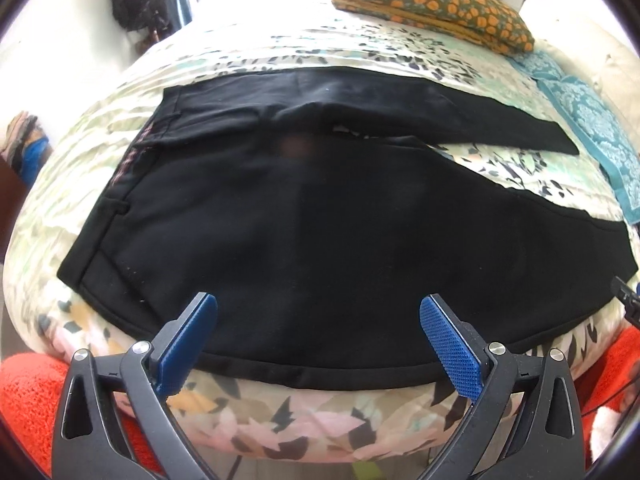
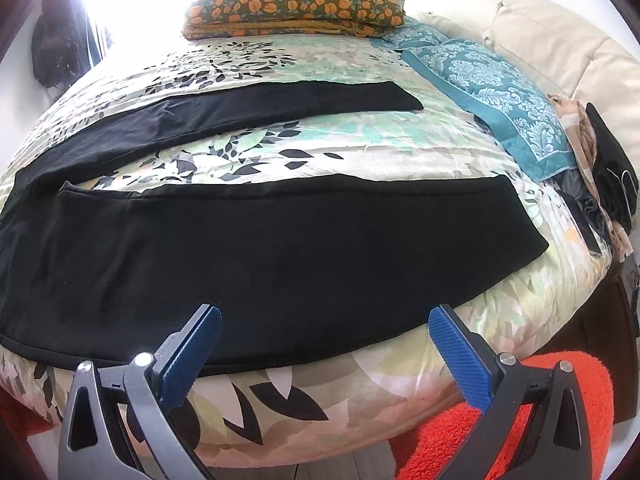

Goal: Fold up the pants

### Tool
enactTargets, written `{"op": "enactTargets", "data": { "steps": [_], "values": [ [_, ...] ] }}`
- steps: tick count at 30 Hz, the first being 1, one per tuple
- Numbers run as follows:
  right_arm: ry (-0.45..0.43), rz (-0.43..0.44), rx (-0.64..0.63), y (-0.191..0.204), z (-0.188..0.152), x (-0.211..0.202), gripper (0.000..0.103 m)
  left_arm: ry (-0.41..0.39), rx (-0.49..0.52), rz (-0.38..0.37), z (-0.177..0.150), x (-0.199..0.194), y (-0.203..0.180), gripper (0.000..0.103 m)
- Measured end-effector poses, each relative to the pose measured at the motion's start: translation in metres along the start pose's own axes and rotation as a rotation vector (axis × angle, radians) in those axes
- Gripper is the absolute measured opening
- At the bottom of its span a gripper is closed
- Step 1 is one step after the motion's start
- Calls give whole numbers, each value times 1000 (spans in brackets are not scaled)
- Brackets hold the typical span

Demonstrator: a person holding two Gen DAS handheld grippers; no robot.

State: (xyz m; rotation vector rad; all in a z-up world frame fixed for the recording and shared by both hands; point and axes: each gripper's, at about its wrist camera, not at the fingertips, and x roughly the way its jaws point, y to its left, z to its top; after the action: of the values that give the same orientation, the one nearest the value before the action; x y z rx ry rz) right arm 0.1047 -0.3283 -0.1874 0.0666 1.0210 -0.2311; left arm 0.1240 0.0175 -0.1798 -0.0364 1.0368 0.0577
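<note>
The bed [image 1: 120, 92] is viewed by both fisheye cameras from low at its near edge, each framed at the bottom by spread blue fingers. The waistband end of the black pants [image 1: 280, 220] is taken in close by the left wrist view; the leg hems [image 2: 240, 240] are covered by the right. An orange-flowered cushion [image 1: 432, 0] at top of frame and a teal runner [image 2: 500, 92] are shared.

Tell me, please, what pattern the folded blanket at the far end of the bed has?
Orange flowers on dark green, clearest in the right wrist view.
</note>
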Motion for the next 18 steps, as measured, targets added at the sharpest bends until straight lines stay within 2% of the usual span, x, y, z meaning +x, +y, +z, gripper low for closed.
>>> {"op": "enactTargets", "data": {
  "steps": [5, 14, 18],
  "values": [
    [-16, -8, -30, 5, -3, -3, 103, -20, -9, 19, -2, -2, 7, 102],
    [-10, -22, -34, 5, -5, 2, 103, 5, -16, 50, -1, 11, 11, 102],
    [-14, 39, -15, -1, -1, 2, 103, 10, -37, 58, 18, 26, 15, 102]
  ]
}}
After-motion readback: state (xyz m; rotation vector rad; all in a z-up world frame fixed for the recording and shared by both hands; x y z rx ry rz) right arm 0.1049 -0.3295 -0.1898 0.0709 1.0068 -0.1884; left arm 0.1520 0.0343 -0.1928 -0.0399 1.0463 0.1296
